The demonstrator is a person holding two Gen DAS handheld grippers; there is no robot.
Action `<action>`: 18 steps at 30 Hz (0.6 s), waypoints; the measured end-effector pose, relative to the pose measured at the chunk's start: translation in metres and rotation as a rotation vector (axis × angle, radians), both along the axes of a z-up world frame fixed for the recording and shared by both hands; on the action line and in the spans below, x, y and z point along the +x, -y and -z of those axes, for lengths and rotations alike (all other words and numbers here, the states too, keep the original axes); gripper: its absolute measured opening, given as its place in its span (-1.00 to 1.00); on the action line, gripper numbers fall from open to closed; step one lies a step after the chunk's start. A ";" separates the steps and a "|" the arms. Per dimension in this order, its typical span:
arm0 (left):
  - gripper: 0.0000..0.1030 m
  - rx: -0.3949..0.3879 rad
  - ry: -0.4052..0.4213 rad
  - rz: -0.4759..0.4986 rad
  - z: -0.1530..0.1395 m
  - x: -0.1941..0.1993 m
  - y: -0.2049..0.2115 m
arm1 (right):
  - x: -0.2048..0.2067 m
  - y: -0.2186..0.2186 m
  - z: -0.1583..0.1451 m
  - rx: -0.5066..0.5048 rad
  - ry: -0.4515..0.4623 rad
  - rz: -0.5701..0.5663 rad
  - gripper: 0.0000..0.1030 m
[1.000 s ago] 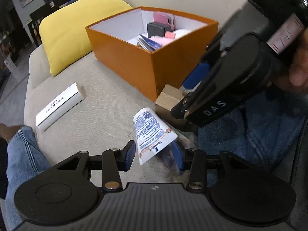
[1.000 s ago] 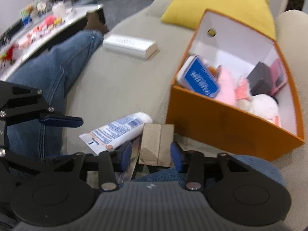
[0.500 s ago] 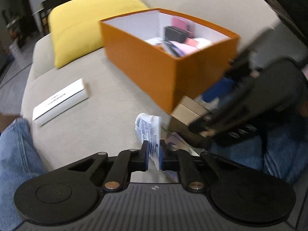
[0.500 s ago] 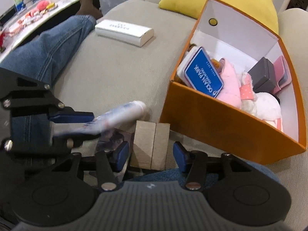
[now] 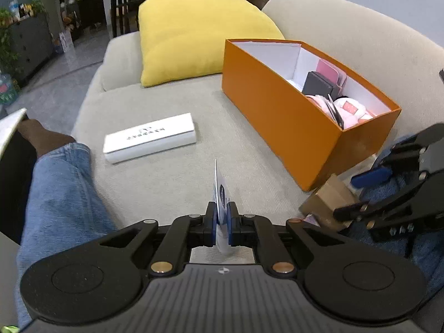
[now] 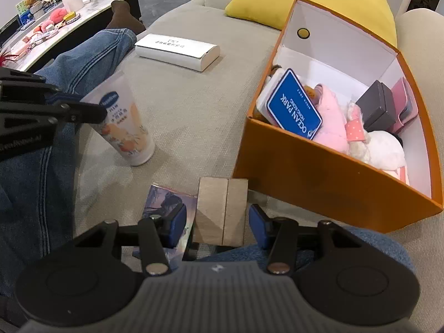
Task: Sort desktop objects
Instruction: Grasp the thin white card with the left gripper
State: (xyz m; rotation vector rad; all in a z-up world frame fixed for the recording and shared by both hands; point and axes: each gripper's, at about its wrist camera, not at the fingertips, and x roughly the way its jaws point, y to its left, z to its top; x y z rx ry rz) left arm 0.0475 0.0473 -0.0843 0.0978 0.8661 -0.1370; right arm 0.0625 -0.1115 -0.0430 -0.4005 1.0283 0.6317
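My left gripper (image 5: 221, 222) is shut on the flat crimped end of a white cream tube (image 5: 220, 194), seen edge-on. In the right wrist view the tube (image 6: 126, 127) hangs cap-down, lifted off the sofa, held by the left gripper (image 6: 91, 112). My right gripper (image 6: 217, 222) is open, with its jaws either side of a brown cardboard box (image 6: 222, 211) lying on the sofa; it also shows in the left wrist view (image 5: 327, 197). The orange box (image 6: 319, 172) holds several items, and shows in the left wrist view (image 5: 291, 116).
A white flat case (image 5: 149, 137) lies on the beige sofa seat (image 5: 172, 177). A picture card (image 6: 166, 205) lies left of the cardboard box. A yellow cushion (image 5: 199, 36) is behind. My jeans-clad legs (image 6: 41, 166) flank the work area. A cluttered table (image 6: 41, 27) stands far left.
My left gripper shut on the tube's flat end and lifted it off the sofa, turning it cap-down. My right gripper stayed open around the cardboard box.
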 end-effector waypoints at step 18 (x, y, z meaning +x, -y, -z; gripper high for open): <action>-0.86 -0.031 -0.013 -0.057 0.007 -0.043 -0.016 | -0.050 -0.060 0.042 -0.140 -0.068 -0.026 -0.03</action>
